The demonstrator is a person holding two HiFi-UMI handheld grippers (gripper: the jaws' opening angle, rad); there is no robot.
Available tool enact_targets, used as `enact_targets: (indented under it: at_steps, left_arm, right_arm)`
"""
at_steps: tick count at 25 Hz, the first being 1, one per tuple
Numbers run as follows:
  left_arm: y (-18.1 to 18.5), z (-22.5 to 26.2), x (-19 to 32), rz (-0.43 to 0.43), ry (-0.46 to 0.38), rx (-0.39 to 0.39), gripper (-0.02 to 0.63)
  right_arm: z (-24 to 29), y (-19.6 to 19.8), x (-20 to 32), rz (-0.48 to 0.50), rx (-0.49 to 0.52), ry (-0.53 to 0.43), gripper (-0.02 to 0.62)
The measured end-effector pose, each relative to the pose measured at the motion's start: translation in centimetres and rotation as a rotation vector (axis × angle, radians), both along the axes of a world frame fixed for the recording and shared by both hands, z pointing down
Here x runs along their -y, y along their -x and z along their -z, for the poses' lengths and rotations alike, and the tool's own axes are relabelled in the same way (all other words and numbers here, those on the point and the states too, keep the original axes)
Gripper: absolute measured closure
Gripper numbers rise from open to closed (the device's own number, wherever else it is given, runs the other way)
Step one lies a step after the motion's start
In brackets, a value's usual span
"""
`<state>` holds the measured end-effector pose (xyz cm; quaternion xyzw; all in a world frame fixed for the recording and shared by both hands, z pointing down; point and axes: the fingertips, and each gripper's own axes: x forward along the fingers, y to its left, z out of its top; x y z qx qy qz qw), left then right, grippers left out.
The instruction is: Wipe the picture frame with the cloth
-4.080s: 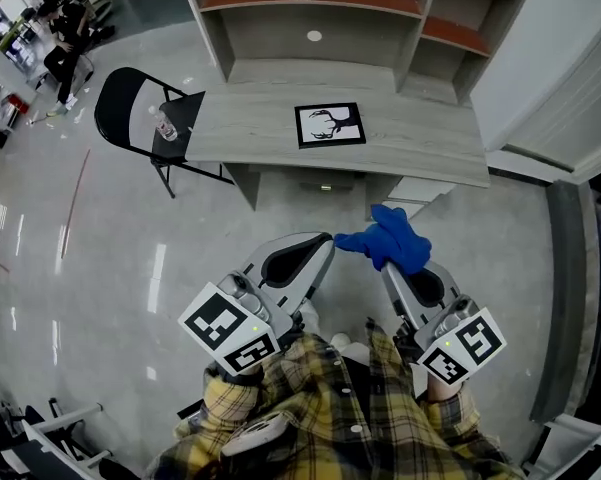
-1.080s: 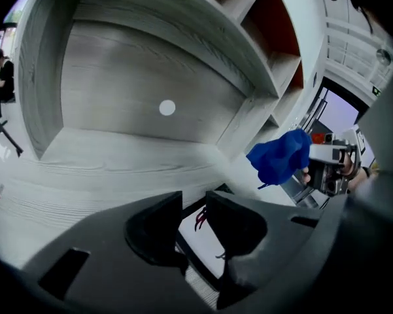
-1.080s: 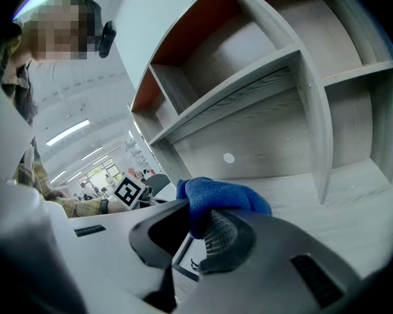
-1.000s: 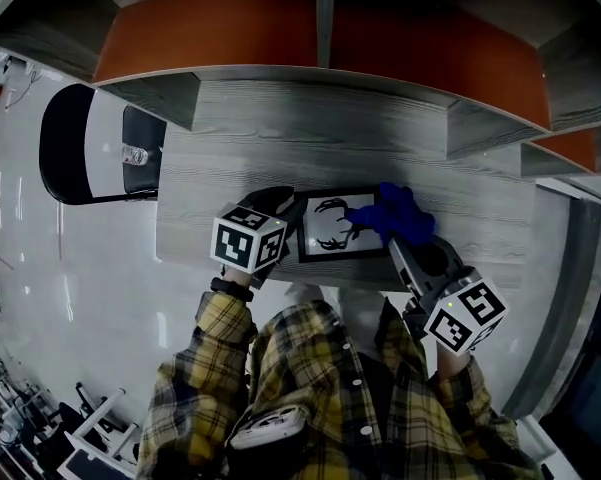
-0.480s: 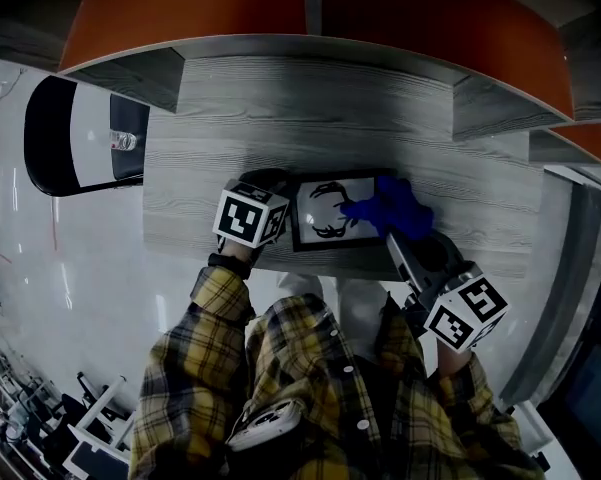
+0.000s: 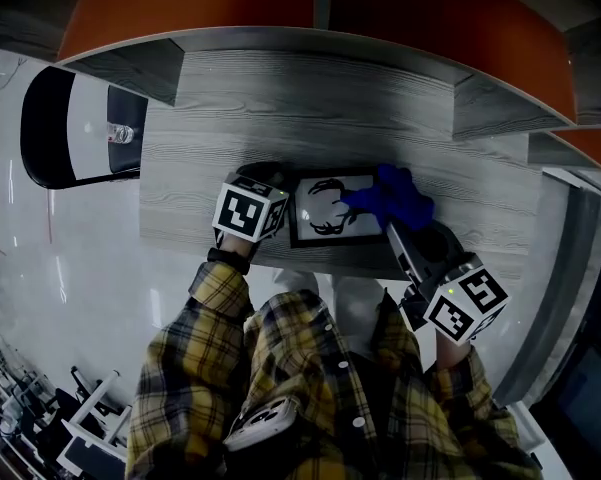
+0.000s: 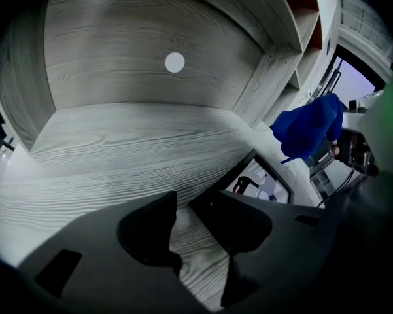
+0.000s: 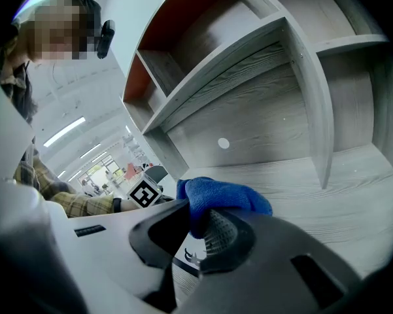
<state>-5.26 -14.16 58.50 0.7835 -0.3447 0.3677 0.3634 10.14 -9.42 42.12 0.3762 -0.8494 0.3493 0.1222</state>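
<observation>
A black picture frame (image 6: 325,208) with an antler drawing lies flat near the desk's front edge. My right gripper (image 6: 388,223) is shut on a bunched blue cloth (image 6: 392,196), which rests over the frame's right end. In the right gripper view the cloth (image 8: 222,195) bulges out between the jaws, with the frame (image 8: 188,254) just below. My left gripper (image 6: 282,200) is at the frame's left end. Its jaws (image 7: 186,205) are opening, the frame's corner (image 7: 248,175) lies at the right finger, and bare desk shows in the gap.
The grey wooden desk (image 6: 280,98) has shelf uprights and orange back panels above it. A black folding chair (image 6: 50,128) with a small bottle (image 6: 120,133) stands left of the desk. The desk's front edge runs just below the frame.
From standing back with the cloth held up, I have come to the desk. Over the last second both grippers sank onto the frame, and the cloth now sits on its right end.
</observation>
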Motion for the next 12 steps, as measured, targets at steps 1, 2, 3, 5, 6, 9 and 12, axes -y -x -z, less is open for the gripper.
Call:
enact_targets:
  at_steps: [1, 2, 3, 5, 6, 9, 12]
  left_arm:
    - [0.03, -0.04, 0.05, 0.003, 0.000, 0.000, 0.437]
    - [0.02, -0.08, 0.10, 0.008, 0.004, -0.007, 0.437]
    - [-0.02, -0.12, 0.13, 0.014, 0.010, -0.018, 0.439]
    - [-0.17, -0.12, 0.03, 0.024, 0.026, -0.046, 0.446]
    - [-0.26, -0.08, -0.09, 0.028, 0.035, -0.060, 0.459]
    - [-0.38, -0.06, -0.28, 0.038, 0.058, -0.084, 0.472]
    - [-0.28, -0.20, -0.24, 0.039, 0.077, -0.088, 0.474]
  right_arm:
    - [-0.04, 0.09, 0.05, 0.003, 0.000, 0.001, 0.554]
    - [-0.09, 0.17, 0.10, 0.005, 0.001, 0.003, 0.554]
    - [-0.12, 0.25, 0.12, 0.006, 0.003, 0.005, 0.554]
    - [-0.10, 0.34, 0.07, 0.006, 0.007, 0.007, 0.554]
    - [-0.06, 0.35, 0.02, 0.006, 0.008, 0.007, 0.554]
    - [-0.04, 0.26, 0.11, 0.001, 0.008, 0.007, 0.554]
    - [-0.26, 0.19, 0.59, -0.002, 0.003, 0.006, 0.554]
